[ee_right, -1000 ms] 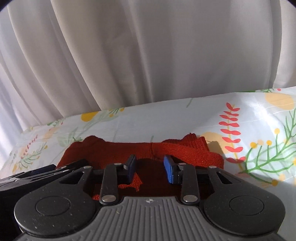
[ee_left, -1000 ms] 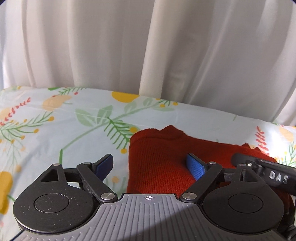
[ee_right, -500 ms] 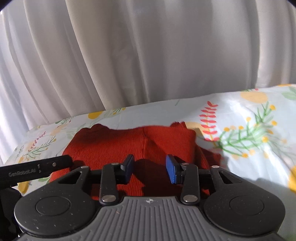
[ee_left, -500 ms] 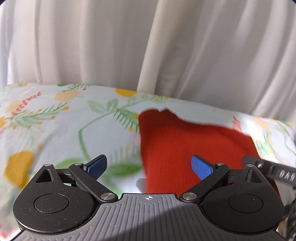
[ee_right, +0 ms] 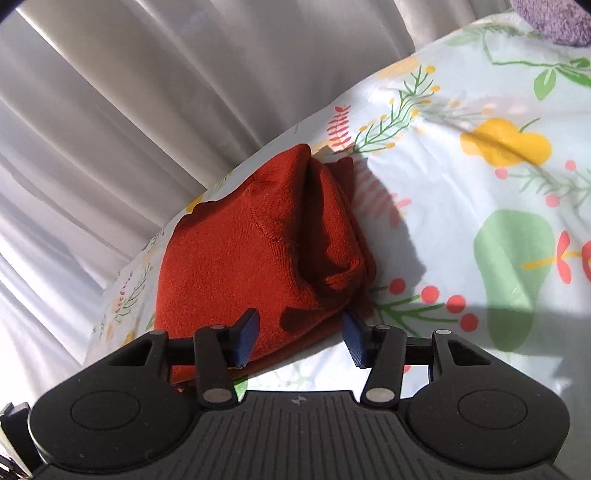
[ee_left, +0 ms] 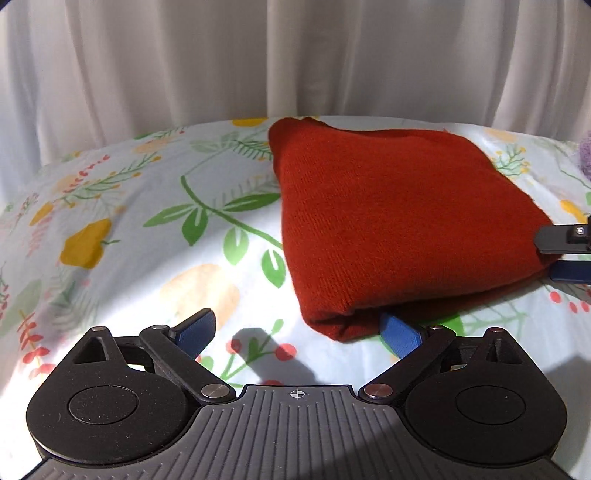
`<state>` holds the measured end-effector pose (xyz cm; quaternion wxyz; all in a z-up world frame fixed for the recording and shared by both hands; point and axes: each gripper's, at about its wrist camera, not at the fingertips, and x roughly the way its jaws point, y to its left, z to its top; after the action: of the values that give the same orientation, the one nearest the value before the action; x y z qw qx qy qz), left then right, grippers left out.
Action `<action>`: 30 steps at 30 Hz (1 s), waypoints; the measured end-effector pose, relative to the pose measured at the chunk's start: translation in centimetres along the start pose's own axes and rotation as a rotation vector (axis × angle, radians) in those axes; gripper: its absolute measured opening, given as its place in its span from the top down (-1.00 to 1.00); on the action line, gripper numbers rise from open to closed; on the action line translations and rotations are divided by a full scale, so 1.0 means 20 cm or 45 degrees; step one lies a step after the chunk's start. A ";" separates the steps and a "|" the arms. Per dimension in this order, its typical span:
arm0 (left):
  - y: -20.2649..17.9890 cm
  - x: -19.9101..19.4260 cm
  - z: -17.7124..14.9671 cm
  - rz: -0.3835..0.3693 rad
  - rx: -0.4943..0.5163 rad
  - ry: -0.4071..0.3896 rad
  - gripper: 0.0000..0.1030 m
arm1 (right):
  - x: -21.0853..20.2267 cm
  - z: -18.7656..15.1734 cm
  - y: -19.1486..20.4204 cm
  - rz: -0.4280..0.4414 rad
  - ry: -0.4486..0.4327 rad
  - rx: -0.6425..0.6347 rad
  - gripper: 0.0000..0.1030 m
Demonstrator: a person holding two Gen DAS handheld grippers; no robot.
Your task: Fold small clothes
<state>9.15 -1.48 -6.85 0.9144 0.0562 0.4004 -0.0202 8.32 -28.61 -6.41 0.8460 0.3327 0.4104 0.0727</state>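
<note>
A red knitted garment (ee_left: 399,221) lies folded into a thick rectangle on the floral sheet (ee_left: 155,236). My left gripper (ee_left: 297,334) is open just in front of its near left corner, with the right pad at the fold's edge. In the right wrist view the same garment (ee_right: 251,258) shows its stacked layers at the right end. My right gripper (ee_right: 300,339) is open with the garment's near corner lying between its pads. The right gripper's fingertips (ee_left: 565,254) also show at the garment's right edge in the left wrist view.
White curtains (ee_left: 295,55) hang close behind the bed. A purple fuzzy item (ee_right: 550,18) lies at the far right on the sheet (ee_right: 480,184); its edge shows in the left wrist view (ee_left: 585,155).
Both grippers have pulled back and lifted off the garment, so the whole folded red piece now shows lying on the sheet. The right gripper has tilted and opened wider.
</note>
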 end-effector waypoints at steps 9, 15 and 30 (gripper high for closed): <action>0.15 -0.01 0.00 0.104 -0.192 0.030 -0.94 | 0.04 0.02 0.07 -0.113 -0.029 -0.179 0.12; 0.22 -0.11 -0.01 0.043 -0.308 0.172 -0.94 | -0.05 -0.08 0.16 -0.220 0.107 -0.359 -0.45; 0.06 -0.32 0.17 0.026 -0.133 0.350 -1.00 | -0.14 -0.14 0.46 -0.543 0.244 -0.588 -0.92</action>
<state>7.32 -0.79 0.26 0.8528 0.0148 0.5217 0.0180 5.88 -21.14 -0.10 0.8528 0.0302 0.5211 0.0160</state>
